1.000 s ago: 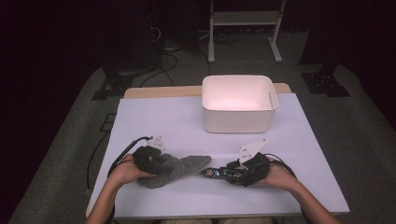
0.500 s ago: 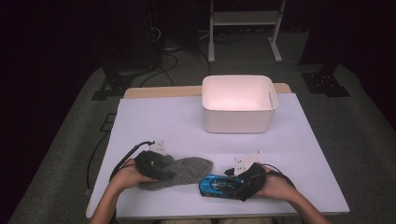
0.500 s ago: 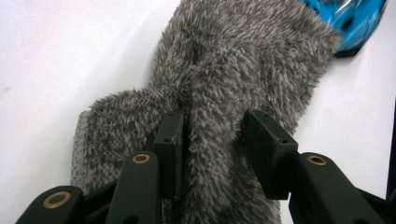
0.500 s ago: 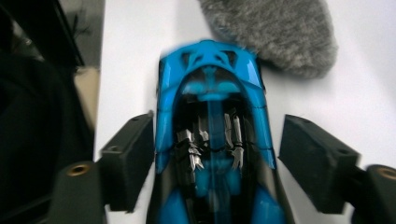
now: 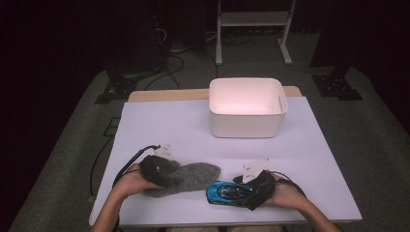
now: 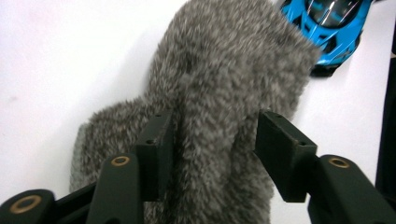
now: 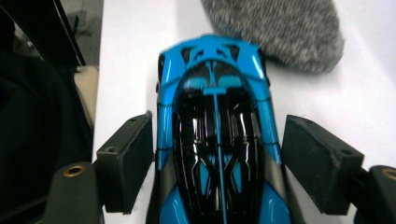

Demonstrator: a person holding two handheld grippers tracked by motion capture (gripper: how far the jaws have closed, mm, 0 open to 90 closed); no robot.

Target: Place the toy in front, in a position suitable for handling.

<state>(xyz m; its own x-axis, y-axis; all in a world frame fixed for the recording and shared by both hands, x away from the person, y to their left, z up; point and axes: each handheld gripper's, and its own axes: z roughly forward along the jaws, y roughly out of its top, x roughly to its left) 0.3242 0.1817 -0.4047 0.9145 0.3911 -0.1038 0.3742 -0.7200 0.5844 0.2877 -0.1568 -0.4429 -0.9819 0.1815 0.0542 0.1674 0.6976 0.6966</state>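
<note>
A grey fuzzy sock [image 5: 193, 176] lies on the white table [image 5: 169, 125] near its front edge. My left gripper [image 5: 168, 173] reaches over its left end. In the left gripper view the jaws [image 6: 215, 135] straddle a fold of the sock [image 6: 224, 70]; they have just been opening and are open. A blue and black toy car [image 5: 225, 192] rests on the table right of the sock. My right gripper [image 5: 240, 191] straddles its rear. Its pads [image 7: 217, 140] stand just clear of the car [image 7: 215, 116] on both sides, having just been opening.
A white plastic bin [image 5: 246, 121] stands at the back of the table, right of the middle. The table's front edge runs close under both hands. Cables trail from both grippers. A metal stand [image 5: 251, 29] and dark floor lie beyond the table.
The right gripper has moved the blue car left and toward the front edge, set it on the table and spread its jaws. The left gripper's jaws have widened around the sock.
</note>
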